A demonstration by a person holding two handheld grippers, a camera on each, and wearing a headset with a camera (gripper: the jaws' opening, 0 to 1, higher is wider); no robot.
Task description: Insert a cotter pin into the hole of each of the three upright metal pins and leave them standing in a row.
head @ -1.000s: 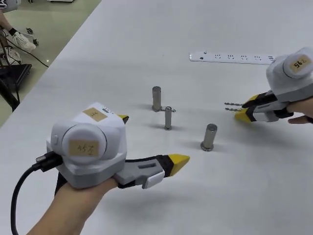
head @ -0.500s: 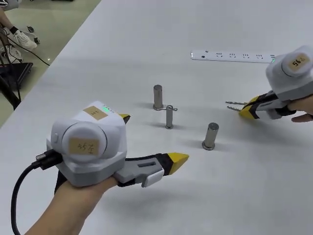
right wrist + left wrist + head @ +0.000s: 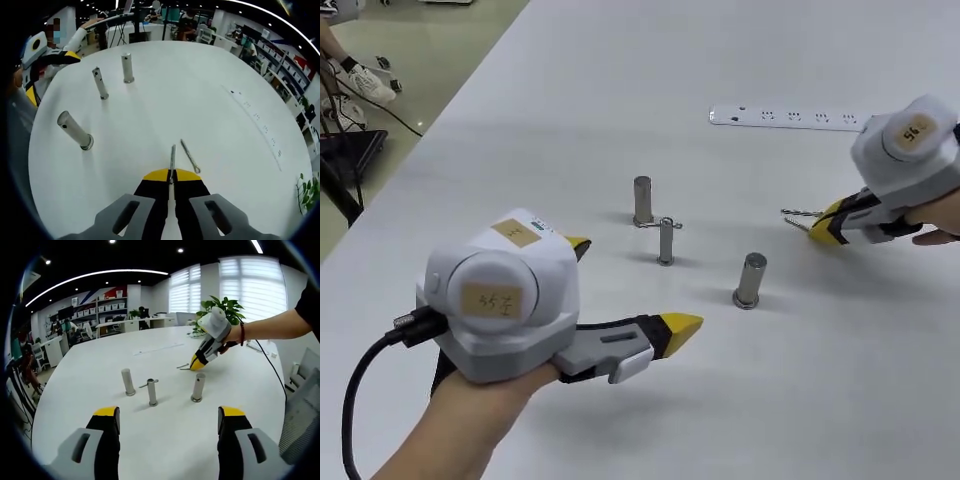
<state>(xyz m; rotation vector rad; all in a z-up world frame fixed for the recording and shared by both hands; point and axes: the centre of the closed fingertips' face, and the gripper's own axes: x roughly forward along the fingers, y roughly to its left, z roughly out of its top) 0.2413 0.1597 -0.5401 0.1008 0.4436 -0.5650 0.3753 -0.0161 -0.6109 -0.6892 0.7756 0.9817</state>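
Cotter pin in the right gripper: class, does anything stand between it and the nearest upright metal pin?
Nothing visible does. Only bare white table lies between the thin metal cotter pin in the right gripper and the nearest upright grey metal pin. A loose cotter pin lies on the other side.

Matt white tabletop point(image 3: 620, 100), dull grey metal pins point(image 3: 750, 279), thin bright cotter pin point(image 3: 172, 157)

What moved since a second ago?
The right gripper, shut on a cotter pin, leaned a little toward the metal pins. Nothing was picked up or let go. The left gripper stayed open and still, and the metal pins stand where they were.
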